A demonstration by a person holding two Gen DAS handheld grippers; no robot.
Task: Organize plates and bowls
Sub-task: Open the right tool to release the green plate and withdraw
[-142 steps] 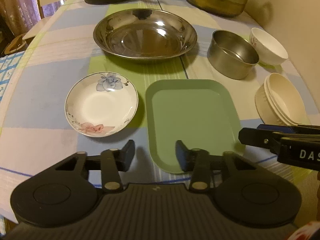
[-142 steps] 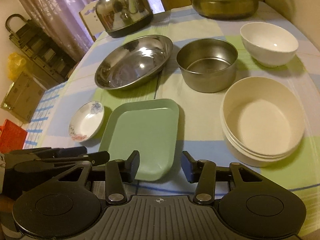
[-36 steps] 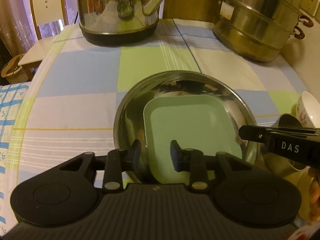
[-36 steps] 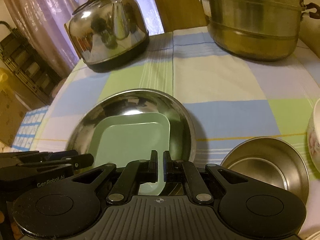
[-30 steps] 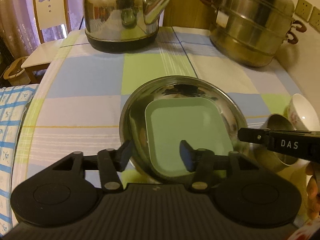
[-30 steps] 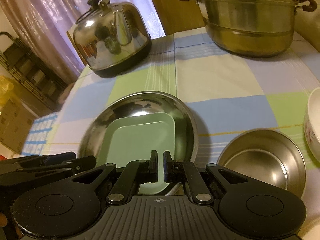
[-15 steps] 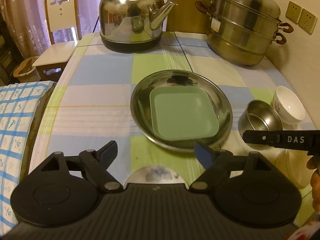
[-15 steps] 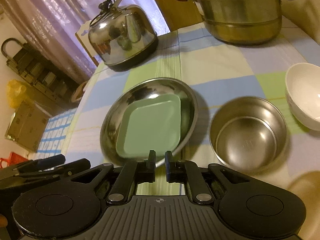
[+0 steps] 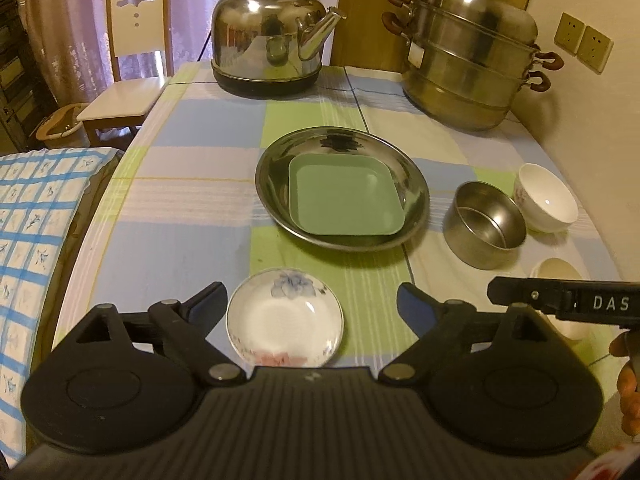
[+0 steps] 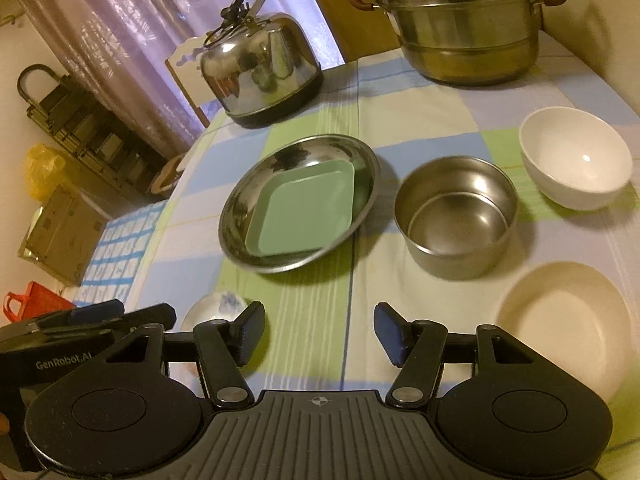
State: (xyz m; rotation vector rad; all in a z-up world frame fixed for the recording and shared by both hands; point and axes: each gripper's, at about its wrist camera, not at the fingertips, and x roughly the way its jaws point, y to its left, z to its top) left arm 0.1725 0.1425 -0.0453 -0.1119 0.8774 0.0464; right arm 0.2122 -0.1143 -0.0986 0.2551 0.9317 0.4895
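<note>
Left wrist view: left claw (image 9: 310,306) opening wide, holding nothing, above small flowered plate (image 9: 285,318). Right claw (image 10: 319,334) opening, empty.

A table with a checked cloth (image 9: 192,248) of blue, green and pale squares fills the view. At its far end stands a shiny steel kettle (image 9: 268,40) on a black base, and to the right of it a tall stacked steamer pot (image 9: 468,64) with brown handles. Behind the table are a white wooden chair (image 9: 132,64) and lilac curtains (image 10: 132,36). Two wall sockets (image 9: 584,42) sit on the right wall
</note>
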